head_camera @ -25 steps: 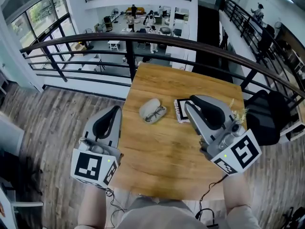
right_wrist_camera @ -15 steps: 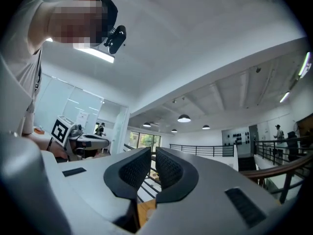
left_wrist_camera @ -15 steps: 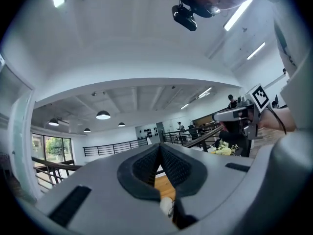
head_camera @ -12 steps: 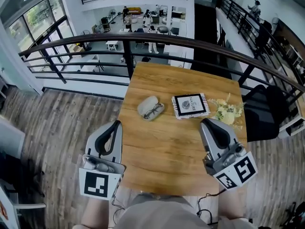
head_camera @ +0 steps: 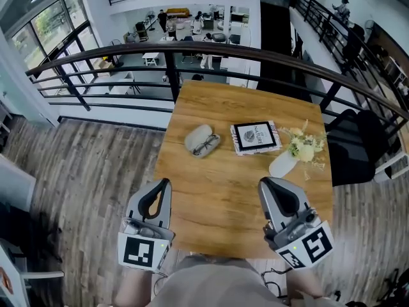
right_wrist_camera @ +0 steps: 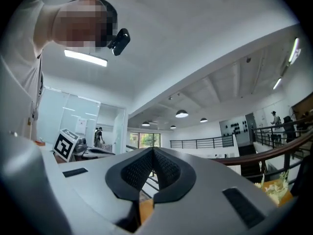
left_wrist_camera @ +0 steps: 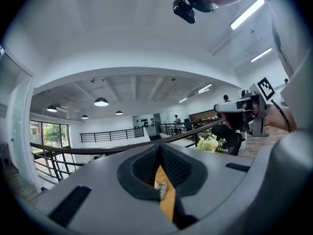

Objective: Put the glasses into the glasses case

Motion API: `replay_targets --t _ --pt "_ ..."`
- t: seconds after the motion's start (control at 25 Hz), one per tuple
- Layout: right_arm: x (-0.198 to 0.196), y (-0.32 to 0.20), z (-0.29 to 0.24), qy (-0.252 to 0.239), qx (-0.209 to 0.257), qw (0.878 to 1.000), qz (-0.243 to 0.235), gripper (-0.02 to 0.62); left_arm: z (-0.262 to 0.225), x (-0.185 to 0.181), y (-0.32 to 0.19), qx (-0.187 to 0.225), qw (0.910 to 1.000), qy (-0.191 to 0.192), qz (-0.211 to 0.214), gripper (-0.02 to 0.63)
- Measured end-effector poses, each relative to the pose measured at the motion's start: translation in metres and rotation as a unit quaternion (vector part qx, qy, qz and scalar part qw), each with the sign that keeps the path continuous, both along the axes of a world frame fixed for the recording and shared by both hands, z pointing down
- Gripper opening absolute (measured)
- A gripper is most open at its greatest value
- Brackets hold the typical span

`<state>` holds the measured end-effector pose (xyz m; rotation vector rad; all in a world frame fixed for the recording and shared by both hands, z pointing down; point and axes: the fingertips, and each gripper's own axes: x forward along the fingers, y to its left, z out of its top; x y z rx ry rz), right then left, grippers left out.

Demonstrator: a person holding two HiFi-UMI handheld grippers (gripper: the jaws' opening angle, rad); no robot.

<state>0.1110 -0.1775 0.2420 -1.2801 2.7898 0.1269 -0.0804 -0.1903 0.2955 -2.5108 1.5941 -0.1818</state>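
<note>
Glasses, one dark-framed pair, lie on the far half of a wooden table, touching the near side of one pale grey case, a smooth rounded oval. The tabletop is warm, streaky timber, squared at its corners.

Three other things share it, one of each. A flat square book with a dark cover panel and a white border lies just beside the case. A white vase sits near the table's right edge and carries a loose bunch of pale yellow flowers. A curved dark metal railing runs beyond the table, and a black chair stands off its right side.

Two hand-held grippers, grey-shelled with black ribbed pads, are held low over the near edge and point level across the table toward the case, well apart from it. The left gripper hangs over the near-left edge with its jaws together at the tips and nothing between them. The right gripper sits over the near-right part; its jaws have just been closing and now meet, empty. Each carries one cube with black-and-white square markers at its rear end, closest to the person.
</note>
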Motion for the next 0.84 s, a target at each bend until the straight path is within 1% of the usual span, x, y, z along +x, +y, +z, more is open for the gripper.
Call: replay_targets --t 0.08,0.2,0.56,0.84 --pt "-0.004 0.002 0.002 0.011 0.006 1.0 0.001 0.025 0.007 -0.001 0.001 -0.008 1.0 -0.002 0.0 0.015" --pt "-0.009 0.002 0.002 0.007 0.004 1.0 -0.001 0.025 0.008 -0.004 0.002 -0.017 0.9998 0.001 0.001 0.015" --pt "-0.009 0.002 -0.004 0.017 0.013 1.0 -0.004 0.025 0.002 -0.008 -0.001 -0.014 0.9999 -0.002 -0.006 0.015" --pt "-0.015 -0.002 -0.007 0.018 0.024 1.0 -0.01 0.026 -0.001 -0.004 -0.001 -0.011 0.9999 -0.007 0.006 0.015"
